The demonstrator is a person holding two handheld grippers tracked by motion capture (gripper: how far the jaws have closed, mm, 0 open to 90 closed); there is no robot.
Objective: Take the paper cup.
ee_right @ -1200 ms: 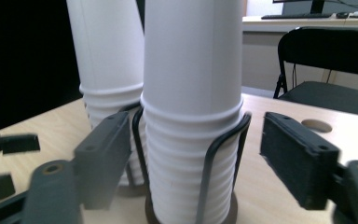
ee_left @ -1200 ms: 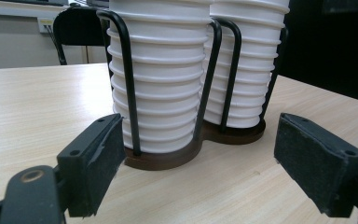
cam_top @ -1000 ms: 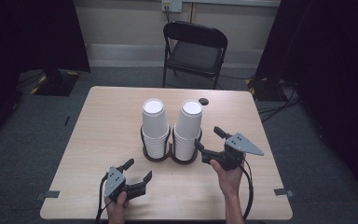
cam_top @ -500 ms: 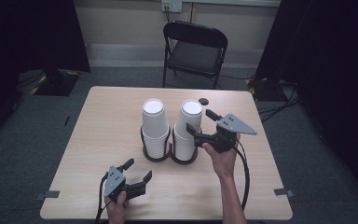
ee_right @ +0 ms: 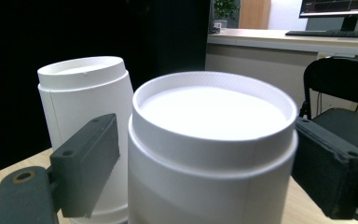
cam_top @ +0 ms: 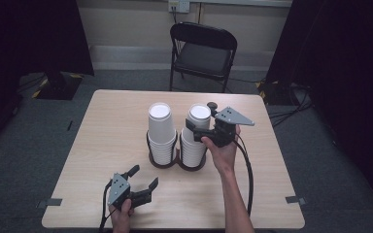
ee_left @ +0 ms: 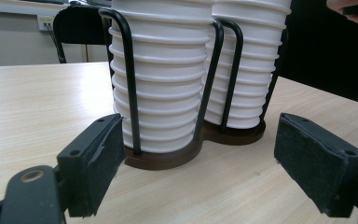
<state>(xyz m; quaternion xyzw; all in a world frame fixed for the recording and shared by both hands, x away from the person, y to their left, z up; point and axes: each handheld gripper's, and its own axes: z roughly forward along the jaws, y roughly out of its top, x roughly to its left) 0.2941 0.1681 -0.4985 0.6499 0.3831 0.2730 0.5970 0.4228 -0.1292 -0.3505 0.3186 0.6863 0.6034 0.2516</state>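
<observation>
a light wooden table [cam_top: 102, 145] stands on grey carpet [cam_top: 24, 136]. behind the table is a black folding chair [cam_top: 201, 53], and behind the chair a pale wall [cam_top: 126, 24] with a socket [cam_top: 178, 6]. dark curtains [cam_top: 340, 58] hang on both sides of the chair.

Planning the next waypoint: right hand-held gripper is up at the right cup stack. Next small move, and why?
Probably close the right hand-held gripper on the top cup of the right stack of upside-down white paper cups. In the right gripper view the jaws stand either side of that cup just under its upturned base, with gaps showing at both pads, so nothing is gripped yet. The left hand-held gripper sits open, near the table edge.
</observation>
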